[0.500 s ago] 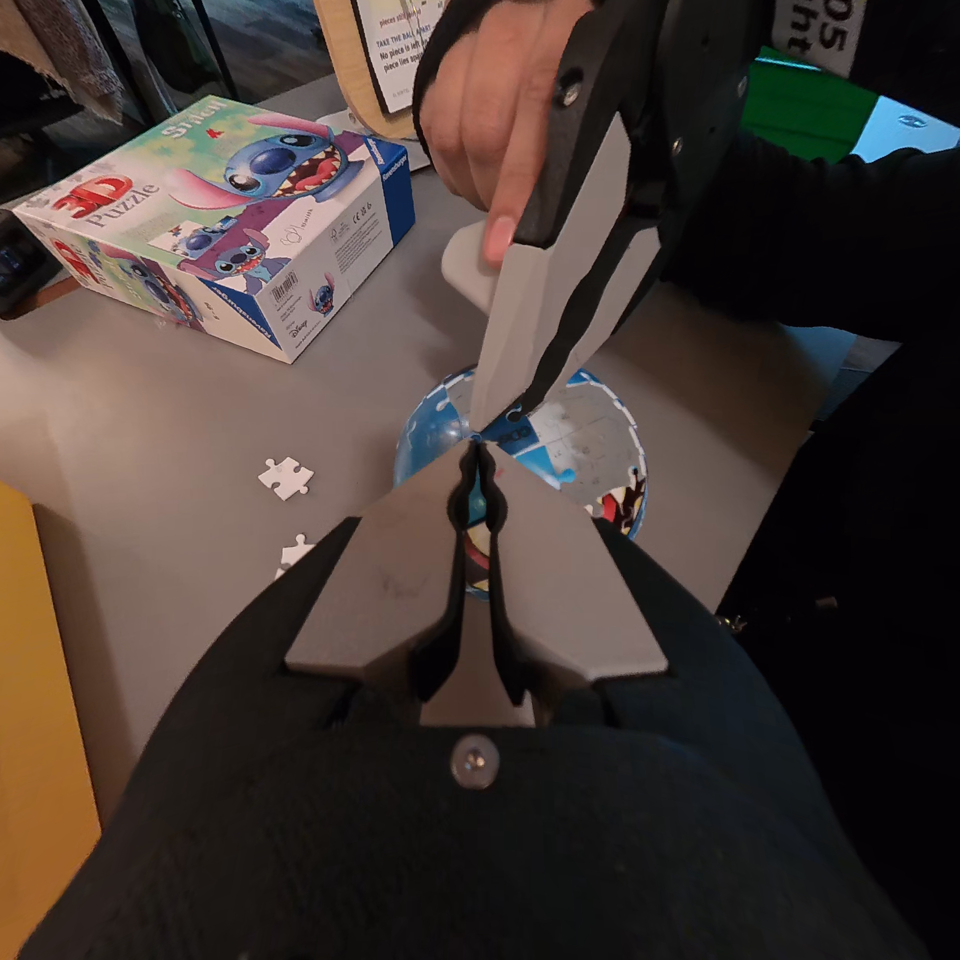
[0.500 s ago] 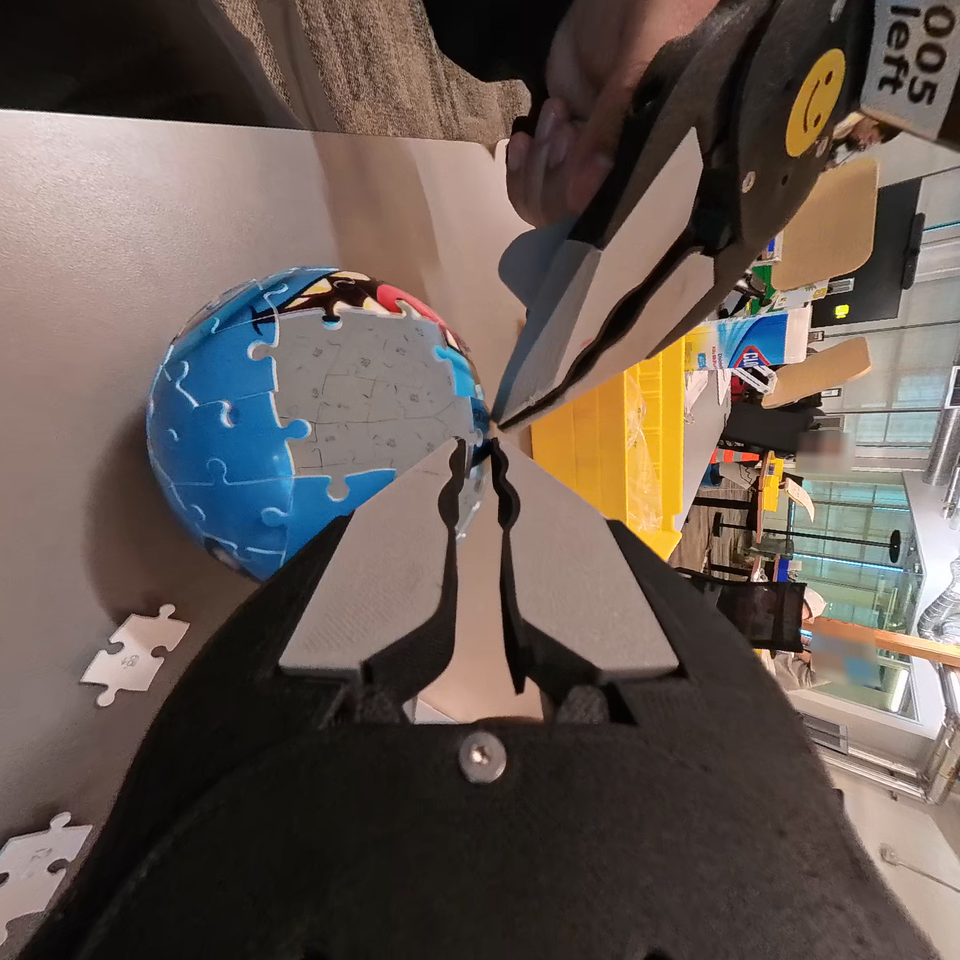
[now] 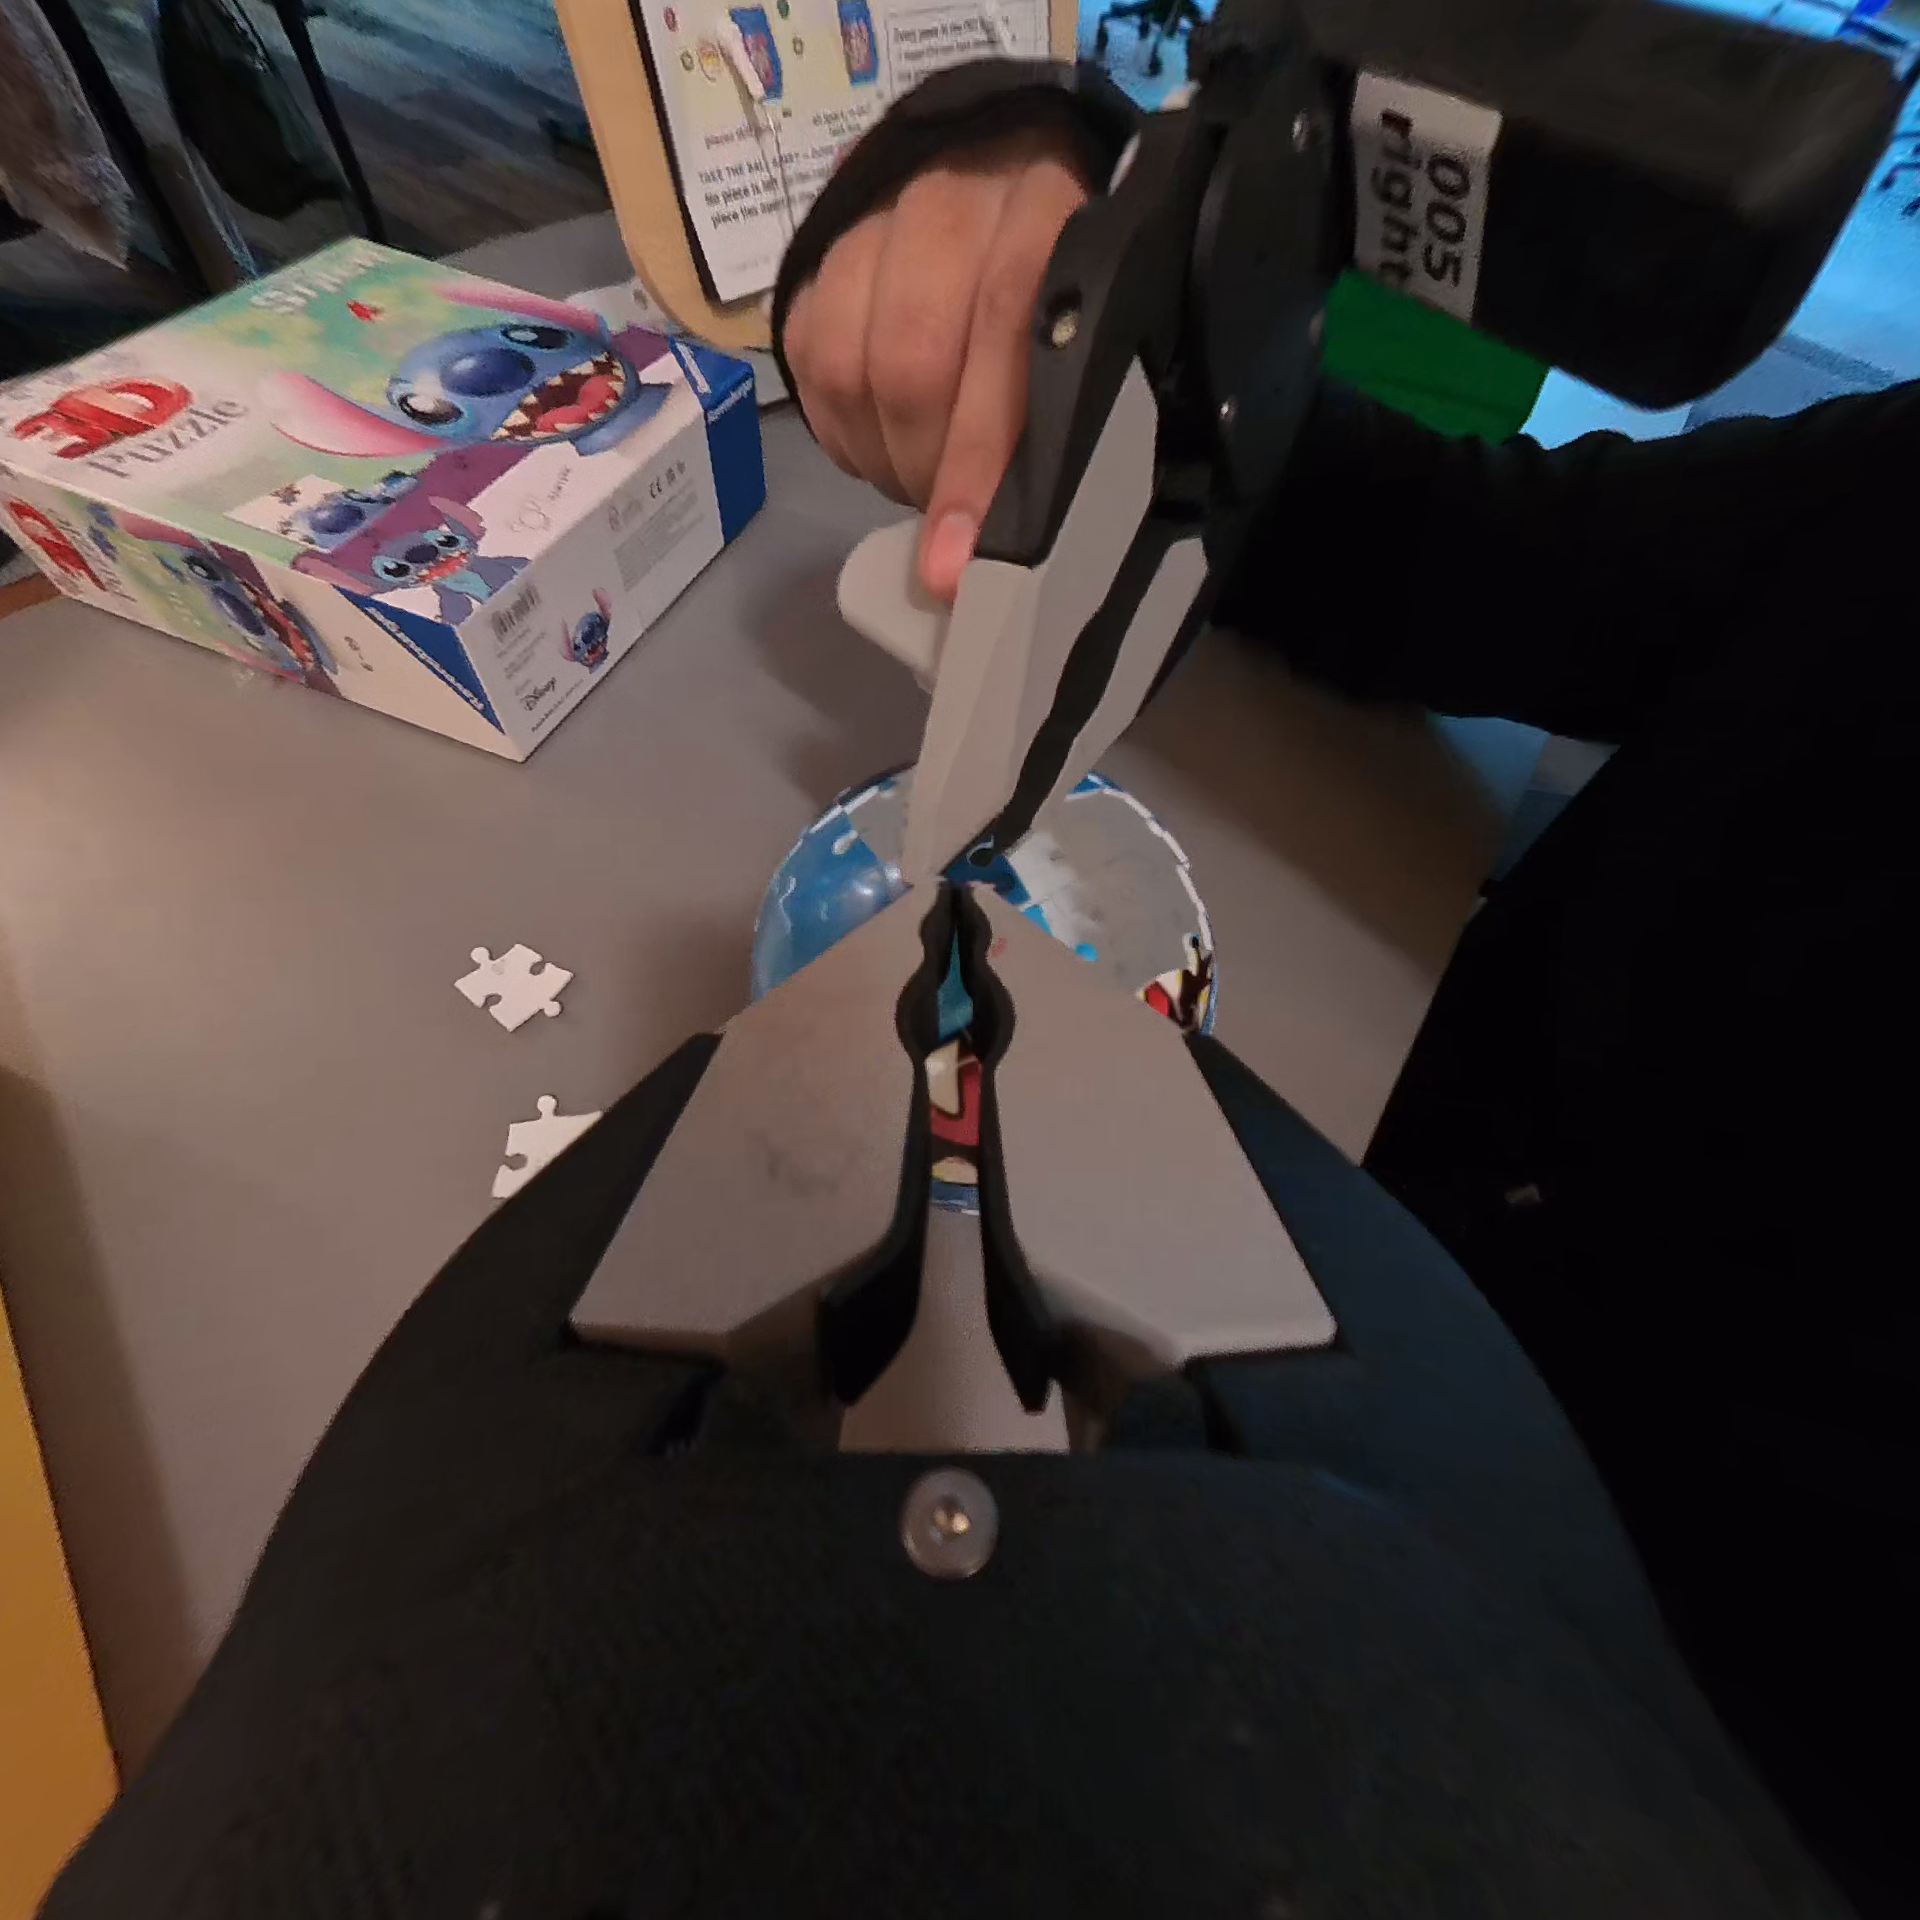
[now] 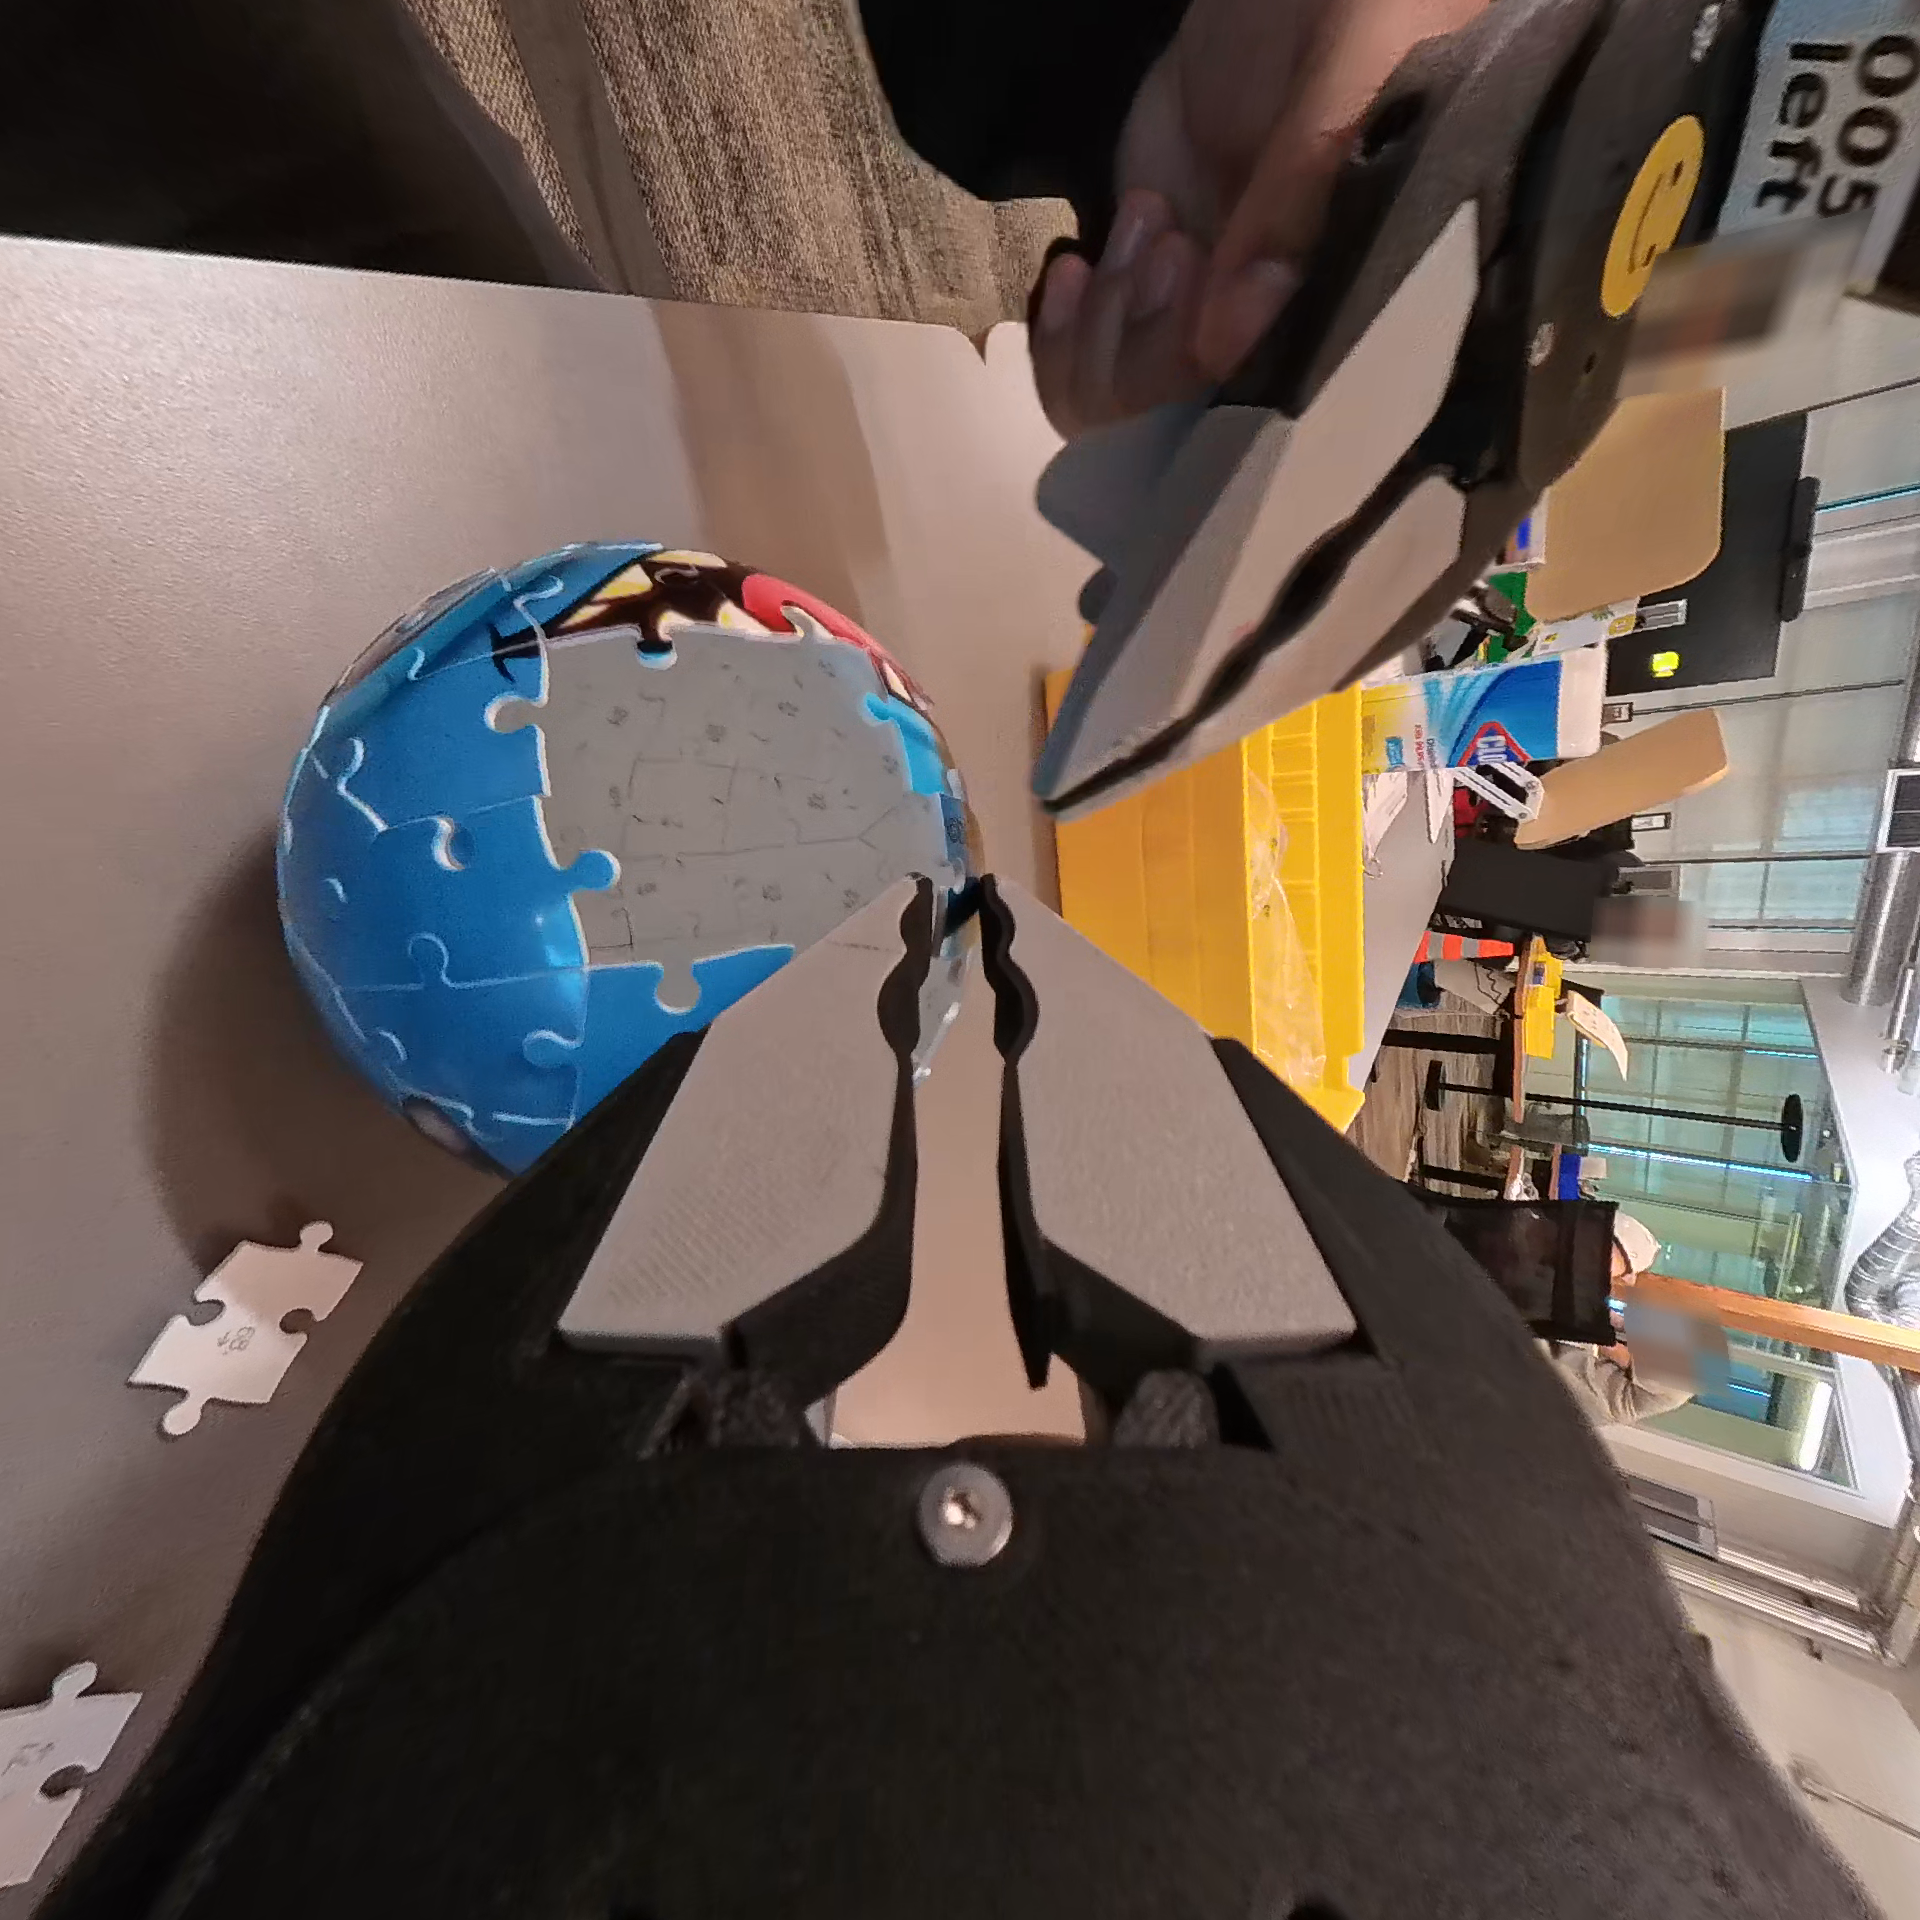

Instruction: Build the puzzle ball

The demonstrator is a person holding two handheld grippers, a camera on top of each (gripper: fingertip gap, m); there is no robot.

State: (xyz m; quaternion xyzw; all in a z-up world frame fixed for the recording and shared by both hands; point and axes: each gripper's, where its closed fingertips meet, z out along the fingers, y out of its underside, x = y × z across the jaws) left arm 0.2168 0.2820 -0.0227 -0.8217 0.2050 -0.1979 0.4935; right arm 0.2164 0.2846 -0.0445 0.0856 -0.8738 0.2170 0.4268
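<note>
Right wrist view: the ball [image 4: 623, 852] sits on the table [image 4: 260, 468], part built, its opening rim just beside the slightly parted right gripper [image 4: 951, 883]. The left gripper [image 4: 1049, 795], pinched closed and empty, is held clear; the loose piece [image 4: 244, 1320] is probably best fetched next, and seated gently.

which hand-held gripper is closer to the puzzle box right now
Left. The left hand-held gripper sits over the puzzle ball on the side facing the puzzle box; the right hand-held gripper comes down from the far side.
</note>
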